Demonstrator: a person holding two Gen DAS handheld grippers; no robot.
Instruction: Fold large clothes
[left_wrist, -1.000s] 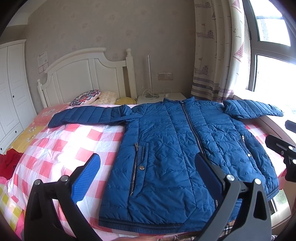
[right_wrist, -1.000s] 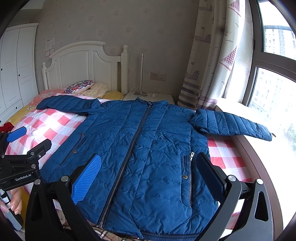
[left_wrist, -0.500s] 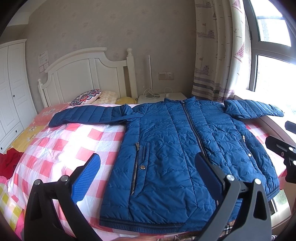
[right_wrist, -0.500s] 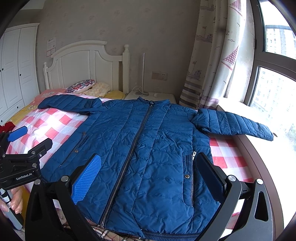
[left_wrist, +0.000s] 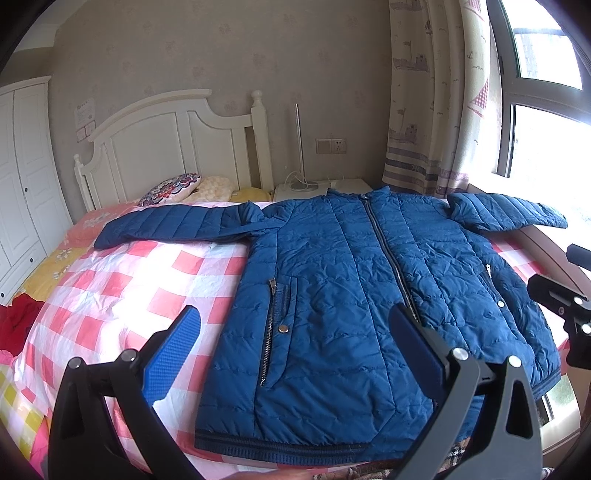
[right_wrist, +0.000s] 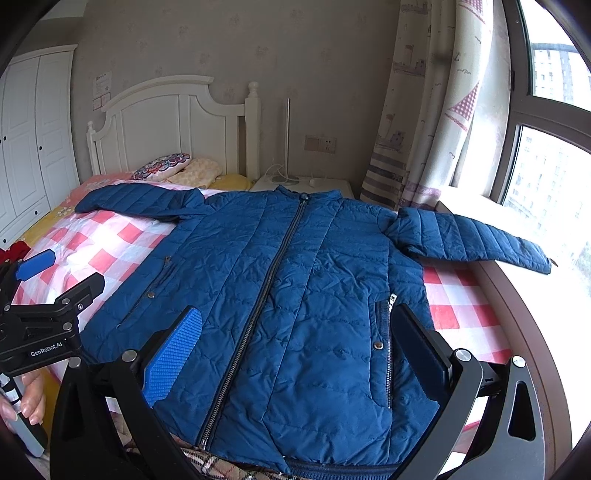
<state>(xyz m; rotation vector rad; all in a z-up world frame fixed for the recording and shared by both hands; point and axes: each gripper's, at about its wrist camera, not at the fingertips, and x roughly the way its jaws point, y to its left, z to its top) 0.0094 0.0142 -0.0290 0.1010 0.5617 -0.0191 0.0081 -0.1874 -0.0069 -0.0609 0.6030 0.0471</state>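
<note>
A blue quilted jacket lies flat and zipped on the bed, front up, both sleeves spread sideways, its hem nearest me. My left gripper hovers open above the jacket's lower left part, near the left pocket, holding nothing. Over the lower right part, by the right pocket, my right gripper also hovers open and empty. The left gripper's body shows at the left edge of the right wrist view, held by a hand. The right sleeve reaches onto the window sill.
The bed has a pink and white checked cover and a white headboard. Pillows lie at its head. A white nightstand with a lamp stands behind. A curtain and window are at the right, a wardrobe at the left.
Both grippers have edged slightly to the left and forward over the jacket. The jacket has not moved, and both grippers stay open.
</note>
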